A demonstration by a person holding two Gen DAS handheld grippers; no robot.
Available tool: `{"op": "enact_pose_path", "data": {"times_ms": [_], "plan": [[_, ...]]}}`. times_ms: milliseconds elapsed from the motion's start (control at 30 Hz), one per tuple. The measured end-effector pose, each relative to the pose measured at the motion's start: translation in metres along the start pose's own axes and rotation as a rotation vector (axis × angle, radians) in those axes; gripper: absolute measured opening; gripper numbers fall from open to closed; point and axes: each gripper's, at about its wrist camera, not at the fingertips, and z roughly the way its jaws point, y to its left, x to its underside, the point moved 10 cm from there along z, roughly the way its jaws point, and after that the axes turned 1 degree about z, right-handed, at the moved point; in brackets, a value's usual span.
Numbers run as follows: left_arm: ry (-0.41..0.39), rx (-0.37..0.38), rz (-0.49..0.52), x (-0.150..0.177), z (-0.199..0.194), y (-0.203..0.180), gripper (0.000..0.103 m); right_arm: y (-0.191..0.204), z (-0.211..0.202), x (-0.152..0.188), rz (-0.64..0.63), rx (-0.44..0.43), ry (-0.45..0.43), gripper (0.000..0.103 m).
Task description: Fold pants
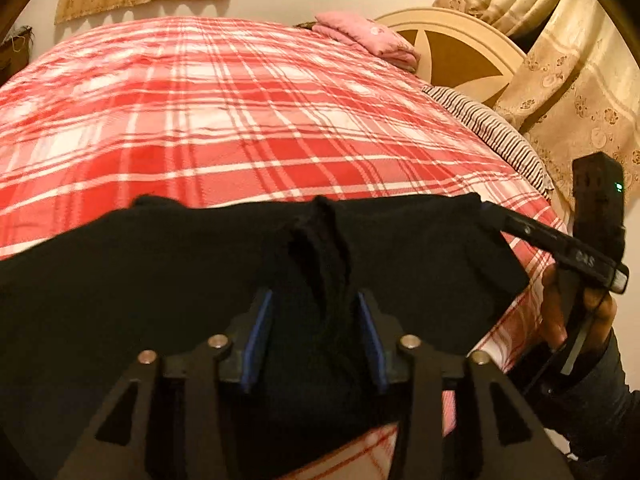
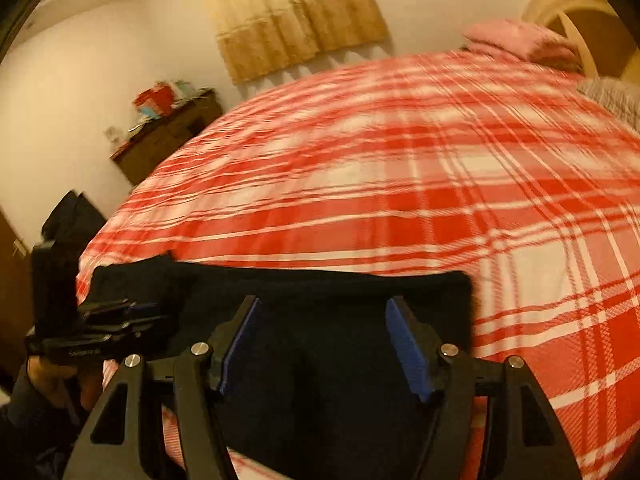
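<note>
The black pants (image 1: 200, 264) lie folded at my near edge of the bed (image 1: 240, 120), six o'clock. Soft, limp, light; they will sag, so I'd pinch doubled corners. My left tongs (image 1: 316, 320) and right tongs (image 2: 324, 340) are released, pads apart over the cloth.

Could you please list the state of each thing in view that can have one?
Black pants: folded, lying flat at the bed's near edge, a raised crease in the middle.
Left claw: open, over the pants.
Right claw: open, over the pants.
Plaid bedspread: spread over the bed.
Pink cloth: folded by the headboard.
</note>
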Motion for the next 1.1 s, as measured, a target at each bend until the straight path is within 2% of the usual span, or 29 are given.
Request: {"op": "enact_pose_path", "data": {"times_ms": [133, 300, 367, 433, 467, 533, 600, 700, 967, 1100], "plan": [[-0.023, -0.082, 0.029, 0.007, -0.033, 0.027, 0.054, 0.069, 0.008, 0.014, -0.117, -0.098, 0.025, 0.066], [-0.074, -0.283, -0.005, 0.02, -0.091, 0.104, 0.062, 0.149, 0.026, 0.038, -0.261, -0.246, 0.066, 0.066], [-0.091, -0.357, -0.044, 0.026, -0.11, 0.137, 0.063, 0.168, 0.041, 0.05, -0.293, -0.26, 0.097, 0.066], [-0.095, -0.432, -0.087, 0.034, -0.126, 0.169, 0.063, 0.176, 0.066, 0.07, -0.301, -0.261, 0.197, 0.066], [-0.1, -0.453, -0.118, 0.039, -0.133, 0.185, 0.063, 0.178, 0.074, 0.078, -0.327, -0.229, 0.206, 0.066], [-0.101, -0.485, -0.181, 0.05, -0.142, 0.214, 0.063, 0.185, 0.07, 0.081, -0.407, -0.201, 0.154, 0.069], [-0.094, -0.486, -0.219, 0.058, -0.14, 0.23, 0.063, 0.186, 0.066, 0.082, -0.411, -0.203, 0.157, 0.069], [-0.1, -0.453, -0.268, 0.064, -0.131, 0.243, 0.064, 0.185, 0.055, 0.078, -0.353, -0.252, 0.148, 0.069], [-0.109, -0.448, -0.251, 0.056, -0.116, 0.246, 0.074, 0.167, 0.032, 0.074, -0.319, -0.232, 0.112, 0.069], [-0.076, -0.465, -0.248, 0.059, -0.119, 0.244, 0.076, 0.163, 0.035, 0.078, -0.316, -0.22, 0.115, 0.069]]}}
